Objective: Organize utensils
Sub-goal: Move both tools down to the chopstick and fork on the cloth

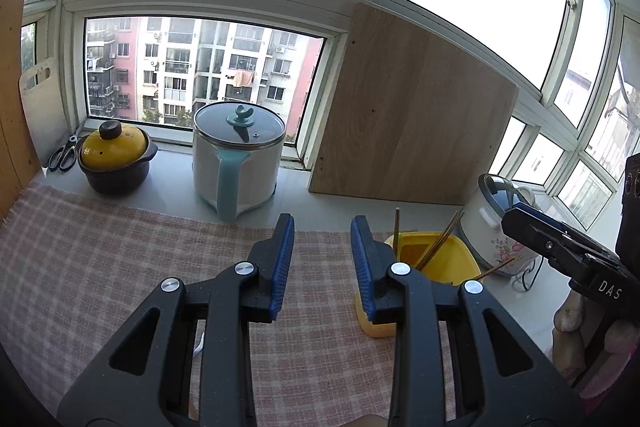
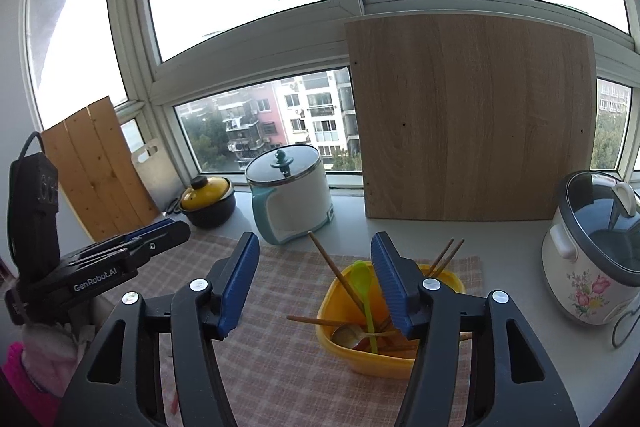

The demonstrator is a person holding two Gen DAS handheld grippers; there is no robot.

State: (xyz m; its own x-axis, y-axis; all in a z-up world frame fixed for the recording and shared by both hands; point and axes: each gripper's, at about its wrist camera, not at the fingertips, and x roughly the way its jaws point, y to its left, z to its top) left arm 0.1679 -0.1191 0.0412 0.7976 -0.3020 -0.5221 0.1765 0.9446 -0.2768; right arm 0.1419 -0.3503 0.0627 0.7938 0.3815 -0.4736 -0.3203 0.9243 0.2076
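Note:
A yellow plastic tub (image 2: pixel 360 361) stands on the checked cloth (image 2: pixel 280 347), just ahead of my right gripper (image 2: pixel 316 239). It holds a green spoon (image 2: pixel 360 279), several wooden chopsticks (image 2: pixel 328 263) and a metal spoon (image 2: pixel 346 335). The right gripper is open, with nothing between its blue pads, and its right finger hides part of the tub. My left gripper (image 1: pixel 322 223) is open and empty too, above the cloth (image 1: pixel 100 267) and left of the tub (image 1: pixel 448 259). Each gripper shows at the edge of the other's view.
On the sill side stand a white and teal electric pot (image 1: pixel 236 163), a yellow-lidded clay pot (image 1: pixel 114 159) and scissors (image 1: pixel 64 155). A wooden board (image 1: pixel 408 115) leans on the window. A flowered rice cooker (image 2: pixel 592 247) is right of the tub.

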